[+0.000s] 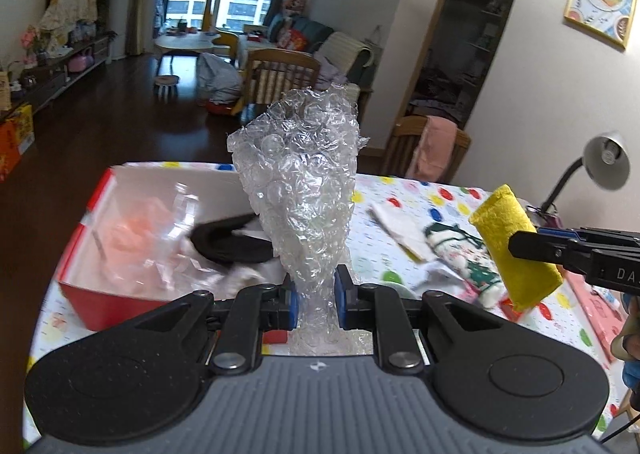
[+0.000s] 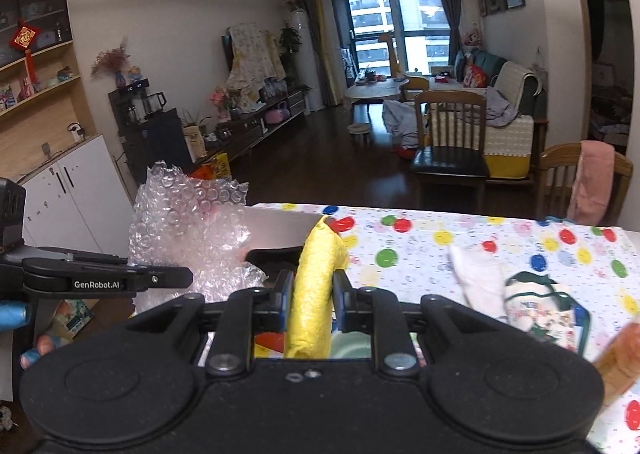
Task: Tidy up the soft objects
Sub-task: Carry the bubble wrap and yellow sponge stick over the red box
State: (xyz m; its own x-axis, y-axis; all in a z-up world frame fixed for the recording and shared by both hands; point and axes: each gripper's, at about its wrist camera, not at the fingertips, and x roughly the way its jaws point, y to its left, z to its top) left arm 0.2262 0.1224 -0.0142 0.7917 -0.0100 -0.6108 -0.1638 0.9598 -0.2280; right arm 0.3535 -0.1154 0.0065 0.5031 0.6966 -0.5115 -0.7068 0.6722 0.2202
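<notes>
Carrying step: two soft items are held clear of the table at once, and the step in hand is judged to be their transfer to the box.
Left gripper: clenched on the lower end of a crumpled wad of bubble wrap, which stands up above the jaws.
Right gripper: clamped on a yellow sponge, which is pinched at its middle and sticks up past the fingertips.
Red box: seen at the left of the table, open, with clear plastic and something dark and cloth-like already inside.
Remaining items: a white cloth and a green-printed sock-like piece lie on the spotted tablecloth, right of the box.
Next move: each load would need to be brought over the box opening before the jaws are let go; the bubble wrap is judged nearer to it.
Caution: the wrap is light and springy, so a low release is advised.
</notes>
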